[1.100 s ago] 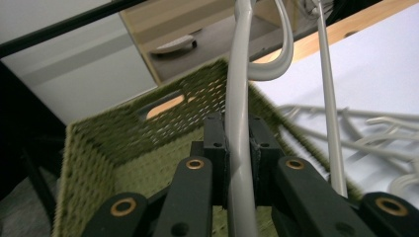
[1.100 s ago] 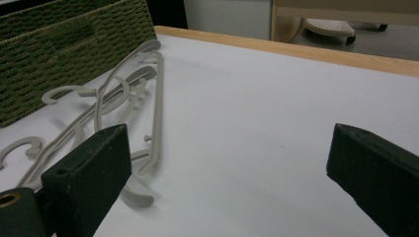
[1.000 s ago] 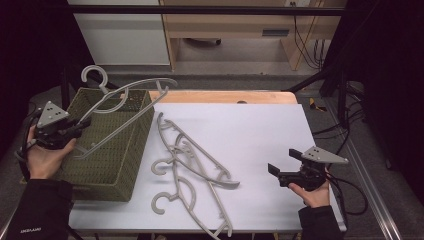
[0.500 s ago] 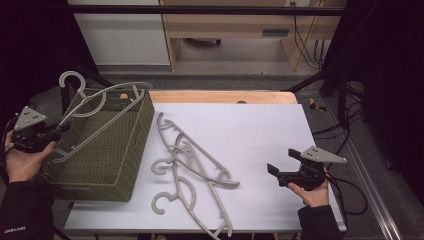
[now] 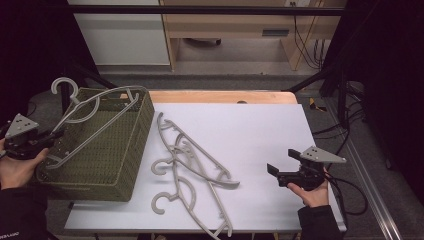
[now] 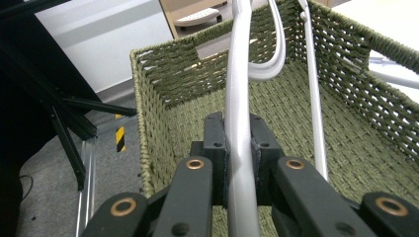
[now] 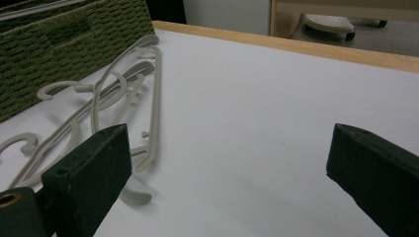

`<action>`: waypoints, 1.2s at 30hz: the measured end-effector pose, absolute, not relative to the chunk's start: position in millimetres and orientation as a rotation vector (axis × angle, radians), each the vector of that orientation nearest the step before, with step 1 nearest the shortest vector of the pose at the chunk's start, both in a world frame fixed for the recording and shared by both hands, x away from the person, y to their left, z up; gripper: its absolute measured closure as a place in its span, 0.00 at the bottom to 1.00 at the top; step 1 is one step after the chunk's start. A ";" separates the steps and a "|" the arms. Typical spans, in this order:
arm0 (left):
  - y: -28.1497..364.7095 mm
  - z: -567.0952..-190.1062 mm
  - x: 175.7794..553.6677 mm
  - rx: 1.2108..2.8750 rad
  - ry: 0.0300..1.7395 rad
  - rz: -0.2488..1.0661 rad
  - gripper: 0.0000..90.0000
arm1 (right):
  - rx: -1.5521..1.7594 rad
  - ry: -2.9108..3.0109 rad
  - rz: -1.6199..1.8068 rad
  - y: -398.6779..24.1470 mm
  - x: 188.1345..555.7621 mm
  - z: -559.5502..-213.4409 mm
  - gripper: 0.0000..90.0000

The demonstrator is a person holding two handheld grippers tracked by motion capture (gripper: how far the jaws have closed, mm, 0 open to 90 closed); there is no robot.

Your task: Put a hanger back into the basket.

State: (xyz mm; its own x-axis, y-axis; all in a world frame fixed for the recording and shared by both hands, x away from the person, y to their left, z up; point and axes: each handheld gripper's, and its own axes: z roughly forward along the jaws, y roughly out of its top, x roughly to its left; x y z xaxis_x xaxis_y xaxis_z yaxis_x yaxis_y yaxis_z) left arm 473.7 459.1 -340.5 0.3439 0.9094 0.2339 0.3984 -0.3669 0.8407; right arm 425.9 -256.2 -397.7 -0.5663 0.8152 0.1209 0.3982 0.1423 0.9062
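My left gripper (image 5: 50,136) (image 6: 238,148) is shut on the shoulder of a grey plastic hanger (image 5: 95,110) (image 6: 239,98), held tilted over the green woven basket (image 5: 125,145) (image 6: 163,89) at the table's left. The hanger's hook (image 5: 62,85) rises past the basket's far left corner. Several more grey hangers (image 5: 192,170) (image 7: 123,98) lie tangled on the white table top, right of the basket. My right gripper (image 5: 280,172) (image 7: 227,173) stands open near the table's front right, jaws wide apart with nothing between them, pointing toward the pile.
The white table top (image 5: 260,130) has a wooden far edge (image 5: 220,96). A wooden bench (image 5: 235,30) and cables (image 5: 305,45) stand on the floor beyond. Black frame bars (image 6: 74,123) stand left of the basket.
My left hand has carried the held hanger leftward and slightly down, to beyond the basket's left rim. The right gripper and the hangers on the table have stayed put.
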 end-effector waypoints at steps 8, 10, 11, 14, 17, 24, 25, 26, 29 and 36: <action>457.2 -345.9 477.1 1.964 1.173 0.971 0.91 | 1.167 2.024 1.405 -255.1 426.0 -398.1 0.04; 456.6 -347.0 478.3 1.971 1.176 0.970 0.91 | 1.167 2.023 1.405 -255.2 426.0 -398.0 0.04; 455.9 -348.6 479.5 1.979 1.184 0.964 0.91 | 1.166 2.023 1.408 -255.3 426.0 -398.0 0.04; 453.2 -359.4 484.9 1.992 1.216 0.931 0.91 | 1.165 2.027 1.405 -254.8 426.0 -398.1 0.04; 456.7 -364.2 485.5 1.978 1.238 0.906 0.91 | 1.165 2.029 1.402 -254.7 426.2 -398.4 0.04; 445.6 -372.8 494.4 2.105 1.284 0.880 0.90 | 1.159 2.037 1.400 -254.0 426.0 -398.5 0.04; 444.0 -374.0 496.0 2.124 1.300 0.889 0.90 | 1.160 2.031 1.400 -254.1 425.9 -398.3 0.04; 444.3 -375.0 497.1 2.131 1.319 0.885 0.90 | 1.160 2.031 1.400 -254.1 425.9 -398.3 0.04; 447.5 -375.2 498.9 2.117 1.358 0.865 0.89 | 1.166 2.027 1.407 -254.1 425.5 -397.9 0.04; 449.4 -371.7 497.5 2.085 1.369 0.854 0.82 | 1.160 2.032 1.404 -254.0 425.5 -397.7 0.04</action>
State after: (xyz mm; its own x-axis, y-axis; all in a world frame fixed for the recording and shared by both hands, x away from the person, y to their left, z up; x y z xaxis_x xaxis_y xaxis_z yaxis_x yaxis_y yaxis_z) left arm 497.5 449.4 -371.7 0.2972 0.9269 0.2292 0.6132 -0.3693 0.6983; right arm 425.5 -254.0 -397.7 -0.5696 0.8130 0.1207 0.4002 0.1461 0.9047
